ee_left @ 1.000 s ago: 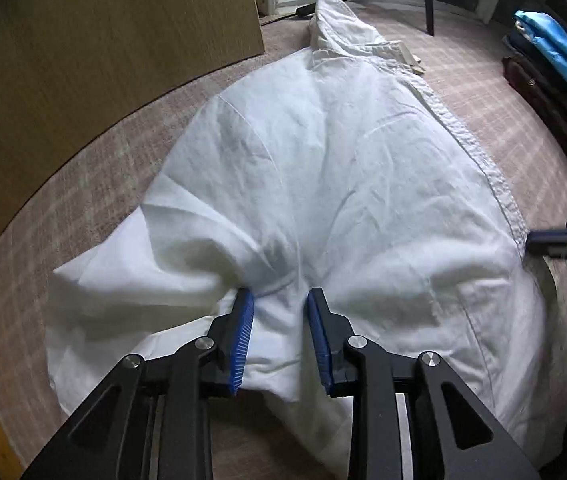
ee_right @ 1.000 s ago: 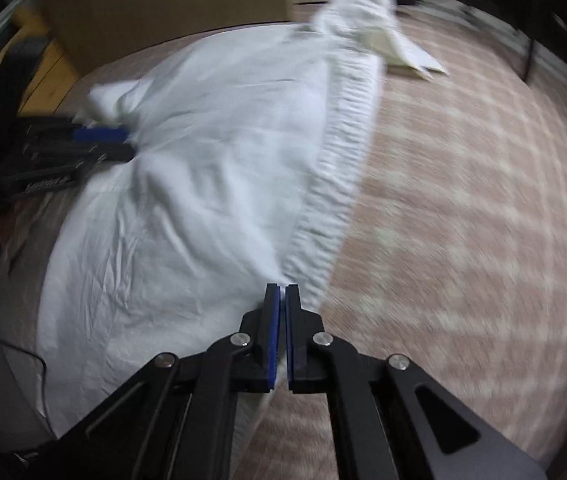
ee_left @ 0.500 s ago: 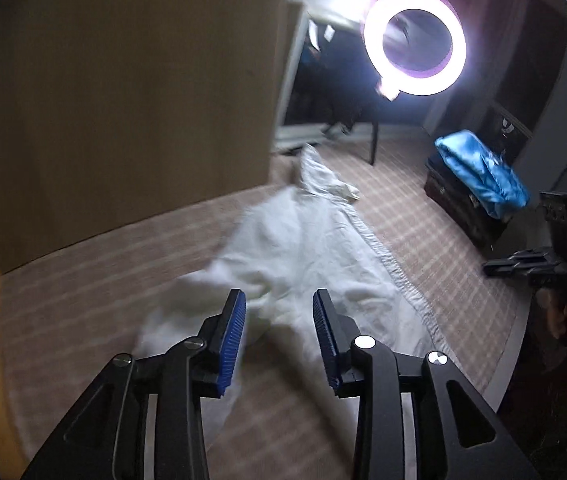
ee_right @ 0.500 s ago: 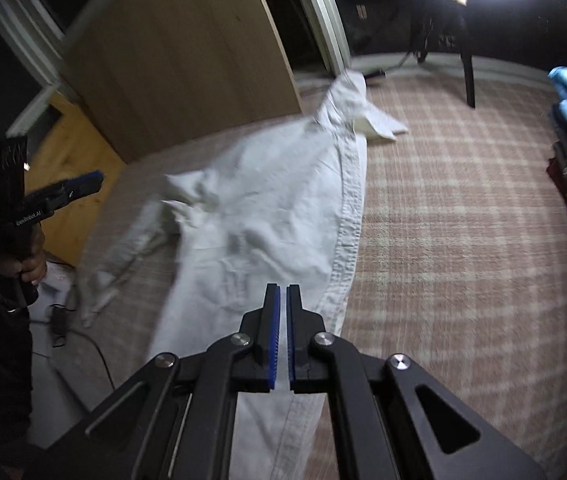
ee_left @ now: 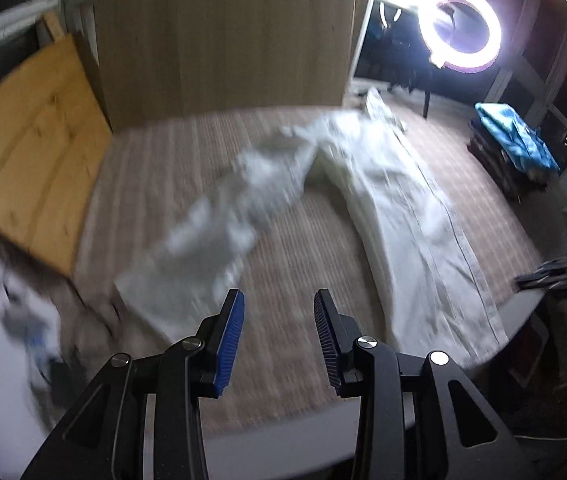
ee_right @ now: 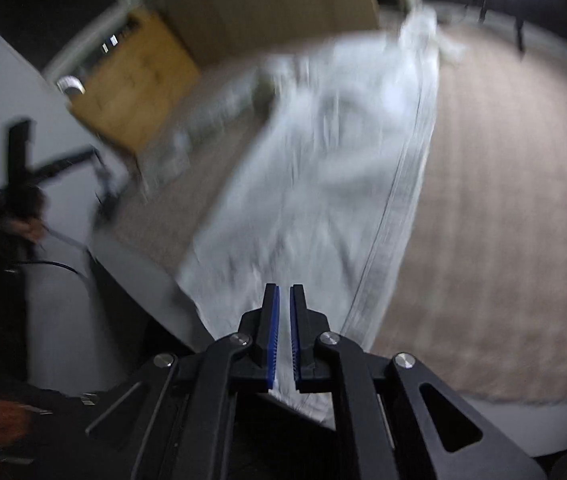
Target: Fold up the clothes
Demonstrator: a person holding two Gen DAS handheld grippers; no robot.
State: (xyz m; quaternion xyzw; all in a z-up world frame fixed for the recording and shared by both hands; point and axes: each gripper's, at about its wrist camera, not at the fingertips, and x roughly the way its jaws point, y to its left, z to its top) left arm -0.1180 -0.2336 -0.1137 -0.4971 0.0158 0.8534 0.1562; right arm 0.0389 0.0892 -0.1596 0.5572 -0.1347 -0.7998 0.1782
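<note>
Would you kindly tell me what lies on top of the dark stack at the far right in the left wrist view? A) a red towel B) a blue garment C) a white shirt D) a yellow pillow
B: a bright blue garment is draped over that stack.

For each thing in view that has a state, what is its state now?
White shirt: lying spread flat on the checked mat, unfolded, one sleeve stretched out to the side.
Left gripper: open, nothing between its fingers.
Right gripper: nearly shut, holding nothing.
Ring light: switched on.
Blue garment: piled on dark clothes.
</note>
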